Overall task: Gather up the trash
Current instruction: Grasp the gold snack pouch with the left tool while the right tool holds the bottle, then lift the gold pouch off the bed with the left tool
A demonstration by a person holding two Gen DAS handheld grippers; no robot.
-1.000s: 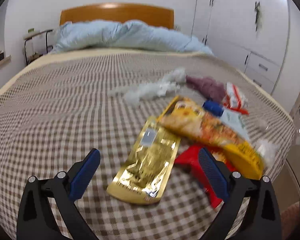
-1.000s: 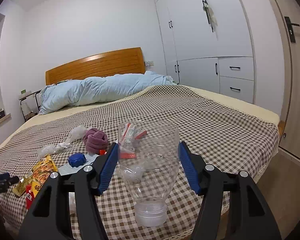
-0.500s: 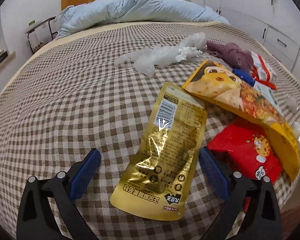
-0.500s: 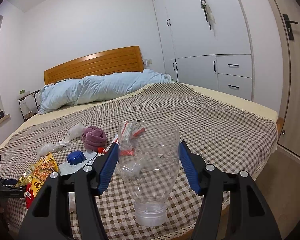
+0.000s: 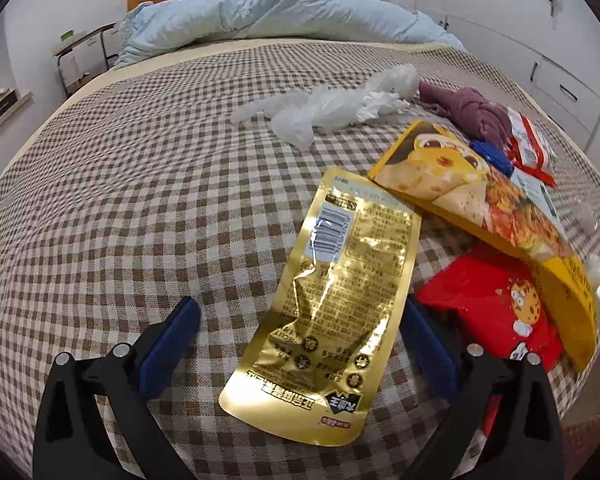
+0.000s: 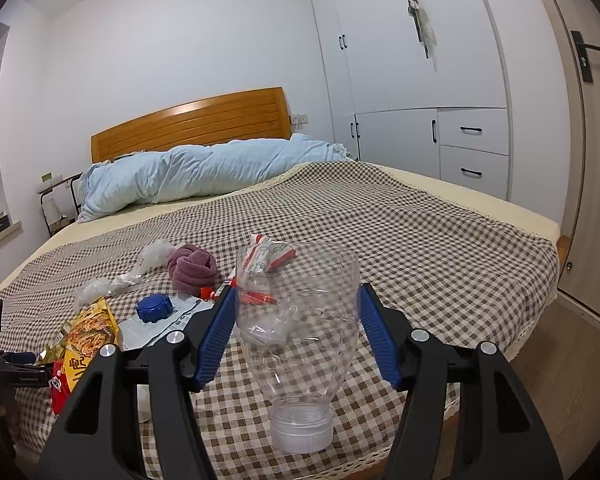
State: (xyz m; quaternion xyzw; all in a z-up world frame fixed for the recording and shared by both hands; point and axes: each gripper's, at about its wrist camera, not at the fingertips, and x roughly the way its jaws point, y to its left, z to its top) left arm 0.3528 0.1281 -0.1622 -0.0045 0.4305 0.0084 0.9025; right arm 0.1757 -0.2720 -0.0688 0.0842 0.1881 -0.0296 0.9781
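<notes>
Light-blue duvet lies before wooden headboard.

We are in a home bedroom: a bed with wooden headboard, blue duvet, white wardrobe.

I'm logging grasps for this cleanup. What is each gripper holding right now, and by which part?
The right gripper clamps an upside-down clear plastic bottle across its wide body. The left gripper is open, holding nothing, above the gold snack pouch.

My left wrist cam looked steeply down, close over the checked bedspread, my right cam sat shallower facing the headboard, both shared the wrapper pile.
</notes>
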